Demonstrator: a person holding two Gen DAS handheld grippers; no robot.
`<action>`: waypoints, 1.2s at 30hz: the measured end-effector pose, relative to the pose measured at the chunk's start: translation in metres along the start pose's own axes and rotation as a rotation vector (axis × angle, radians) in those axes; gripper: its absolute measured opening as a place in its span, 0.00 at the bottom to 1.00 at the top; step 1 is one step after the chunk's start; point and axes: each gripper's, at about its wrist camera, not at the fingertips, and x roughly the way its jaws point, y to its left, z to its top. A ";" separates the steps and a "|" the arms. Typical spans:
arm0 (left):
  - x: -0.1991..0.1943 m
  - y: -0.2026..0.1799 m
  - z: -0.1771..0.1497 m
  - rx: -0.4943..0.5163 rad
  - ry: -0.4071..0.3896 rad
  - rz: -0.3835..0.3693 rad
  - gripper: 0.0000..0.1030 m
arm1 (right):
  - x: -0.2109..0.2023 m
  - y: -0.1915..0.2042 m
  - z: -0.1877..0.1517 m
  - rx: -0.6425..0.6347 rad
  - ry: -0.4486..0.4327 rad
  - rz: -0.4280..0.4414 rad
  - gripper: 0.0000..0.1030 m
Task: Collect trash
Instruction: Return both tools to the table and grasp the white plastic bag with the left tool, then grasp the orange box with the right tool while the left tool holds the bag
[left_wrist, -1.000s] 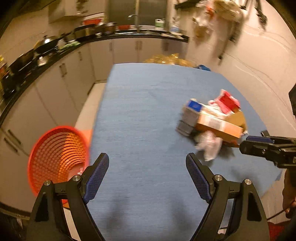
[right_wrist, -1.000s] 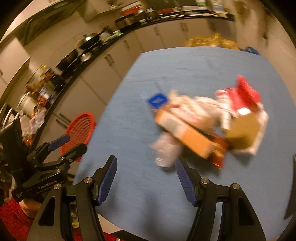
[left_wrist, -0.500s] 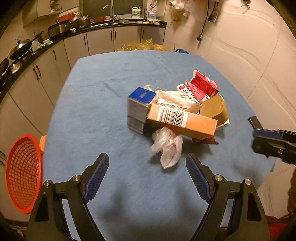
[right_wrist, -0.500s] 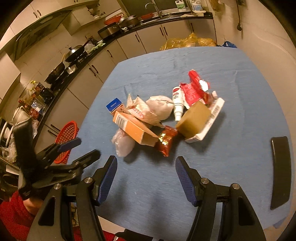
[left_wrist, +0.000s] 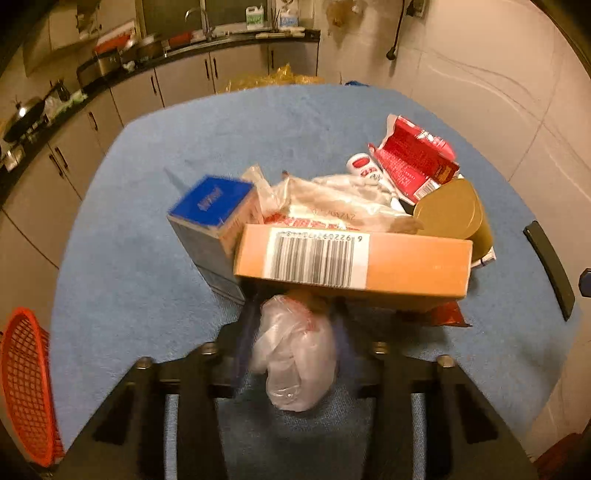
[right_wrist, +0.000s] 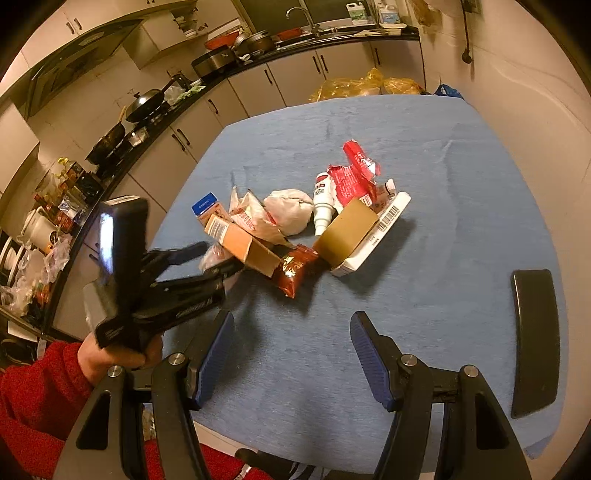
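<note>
A pile of trash lies on the blue table (left_wrist: 140, 280): an orange carton (left_wrist: 354, 262), a blue-topped box (left_wrist: 212, 218), a red wrapper (left_wrist: 413, 158), a gold box (left_wrist: 454, 218) and a crumpled clear plastic bag (left_wrist: 295, 354). My left gripper (left_wrist: 293, 332) is closing around the plastic bag, its blurred fingers touching both sides. In the right wrist view the left gripper (right_wrist: 210, 258) reaches under the orange carton (right_wrist: 243, 243). My right gripper (right_wrist: 291, 354) is open and empty above bare cloth, short of the pile.
An orange mesh basket (left_wrist: 26, 387) stands on the floor off the table's left edge. A black flat object (right_wrist: 533, 339) lies near the table's right edge. Kitchen counters (right_wrist: 147, 122) with pots run along the left and back.
My left gripper has moved forward to the pile and narrowed its fingers around the plastic bag. The right gripper has drawn back slightly and stayed open.
</note>
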 end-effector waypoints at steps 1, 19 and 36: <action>-0.002 0.001 -0.001 -0.007 -0.005 -0.003 0.33 | 0.000 -0.001 0.001 -0.003 0.000 0.003 0.68; -0.066 0.032 -0.068 0.037 0.020 0.191 0.31 | 0.066 0.055 0.026 -0.190 0.093 0.126 0.68; -0.084 0.023 -0.057 0.130 0.171 0.101 0.29 | 0.081 0.070 0.034 -0.133 0.096 0.197 0.68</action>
